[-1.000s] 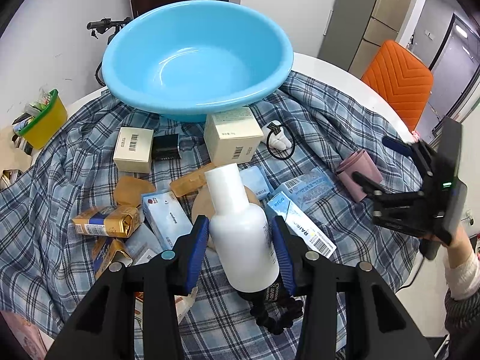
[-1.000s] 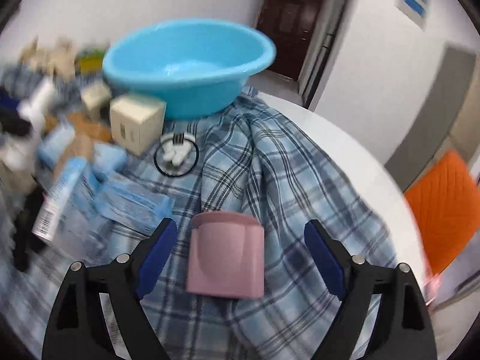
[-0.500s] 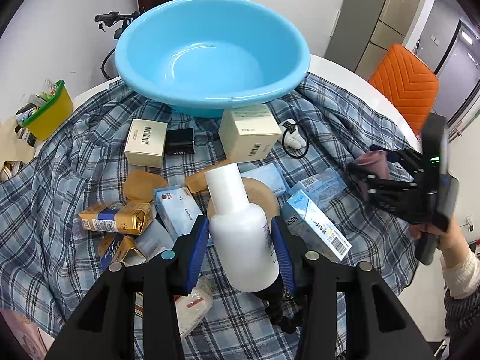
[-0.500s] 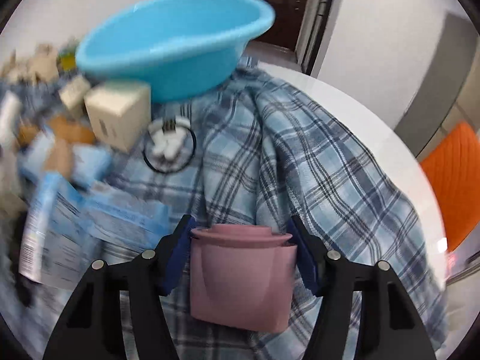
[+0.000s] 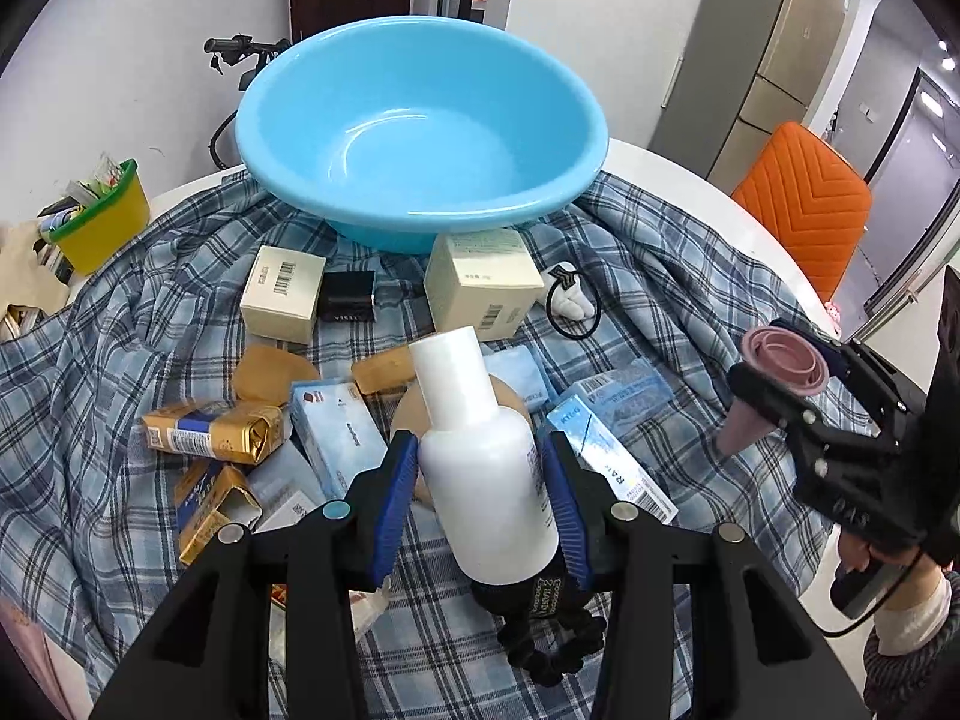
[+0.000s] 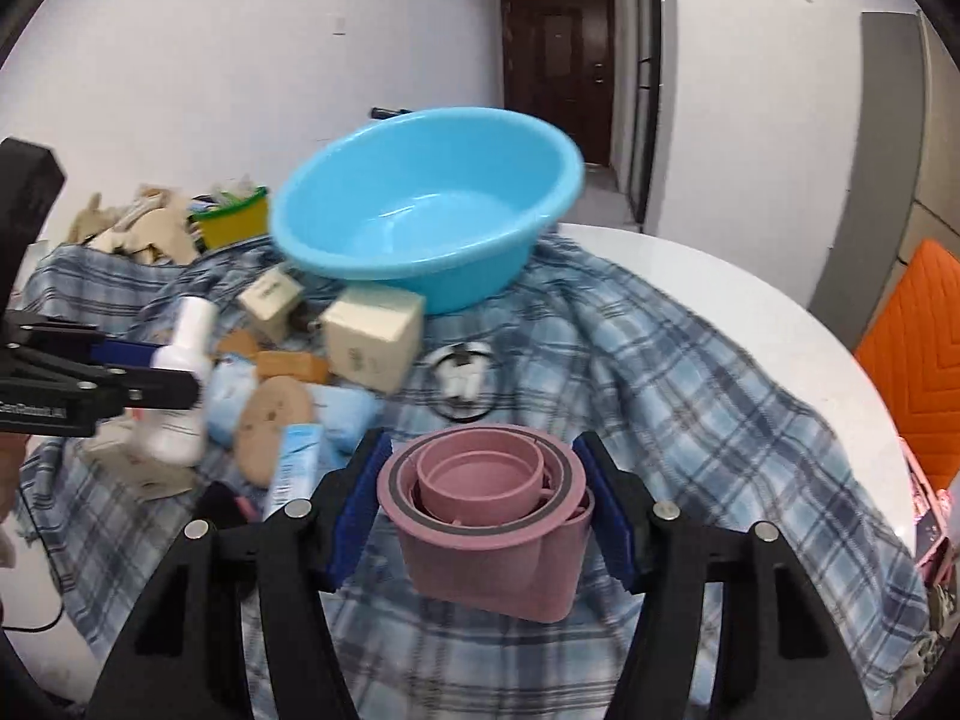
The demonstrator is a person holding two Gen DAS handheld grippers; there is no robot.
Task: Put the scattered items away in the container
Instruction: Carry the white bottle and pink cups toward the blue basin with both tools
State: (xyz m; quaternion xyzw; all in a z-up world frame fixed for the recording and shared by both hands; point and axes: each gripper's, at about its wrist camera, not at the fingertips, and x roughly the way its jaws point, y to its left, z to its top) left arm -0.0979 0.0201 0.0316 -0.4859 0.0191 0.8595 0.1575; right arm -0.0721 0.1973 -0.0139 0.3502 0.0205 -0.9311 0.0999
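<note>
A blue basin [image 5: 420, 132] stands empty at the far side of the table, also in the right wrist view [image 6: 426, 222]. My left gripper [image 5: 480, 480] is shut on a white bottle [image 5: 486, 468] and holds it above the clutter. My right gripper [image 6: 489, 510] is shut on a pink collapsible cup [image 6: 492, 516], lifted off the cloth; it shows at the right in the left wrist view [image 5: 780, 372]. Scattered boxes lie on the plaid cloth: a cream box [image 5: 480, 282], a smaller cream box [image 5: 282, 294], blue packets [image 5: 336, 438] and gold packets [image 5: 210, 432].
A black hair tie with a white charm [image 5: 570, 306] lies right of the cream box. A black tripod [image 5: 540, 630] lies under the bottle. A yellow-green tub [image 5: 96, 222] stands far left. An orange chair [image 5: 804, 204] stands beyond the table's right edge.
My right gripper closed on the pink cup and lifted it off the cloth, tilting it upright. My left gripper with the bottle moved closer toward the basin.
</note>
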